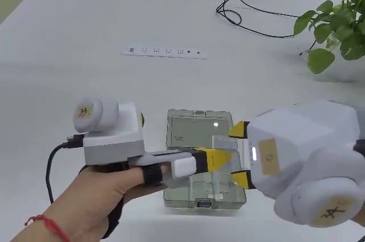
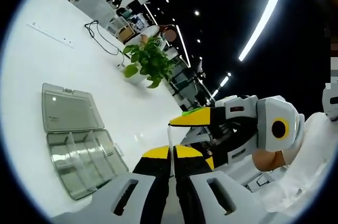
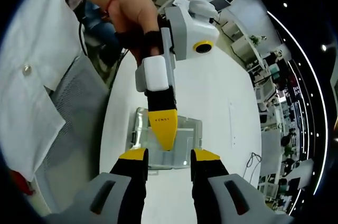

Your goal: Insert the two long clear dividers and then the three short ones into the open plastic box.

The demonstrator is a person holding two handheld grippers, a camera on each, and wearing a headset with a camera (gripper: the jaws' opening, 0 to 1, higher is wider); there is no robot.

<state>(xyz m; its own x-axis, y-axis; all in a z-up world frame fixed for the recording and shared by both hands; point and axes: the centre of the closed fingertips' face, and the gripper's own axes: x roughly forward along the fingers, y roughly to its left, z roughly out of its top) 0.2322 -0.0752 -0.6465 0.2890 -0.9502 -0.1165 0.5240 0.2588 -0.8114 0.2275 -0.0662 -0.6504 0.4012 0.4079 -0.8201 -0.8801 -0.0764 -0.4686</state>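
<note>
Above the open clear plastic box (image 1: 178, 198) with slotted partitions (image 2: 87, 147), the left gripper (image 2: 171, 152) pinches a thin clear divider (image 2: 169, 139); the right gripper (image 3: 168, 155) is spread.

Wide white table (image 1: 85, 19) here: a white power strip (image 1: 163, 52) lies flat mid-table, and a black cable (image 1: 227, 16) loops well beyond it. A leafy green plant (image 1: 336, 25) stands at the right edge, and ceiling light strips (image 2: 264, 12) glow overhead.

- The right gripper's (image 3: 169, 154) yellow-tipped jaws stand apart.
- The left gripper (image 3: 164, 143), held in a hand (image 3: 132, 15), points its yellow tip at the clear box (image 3: 139, 131) on the white table (image 3: 216, 92).
</note>
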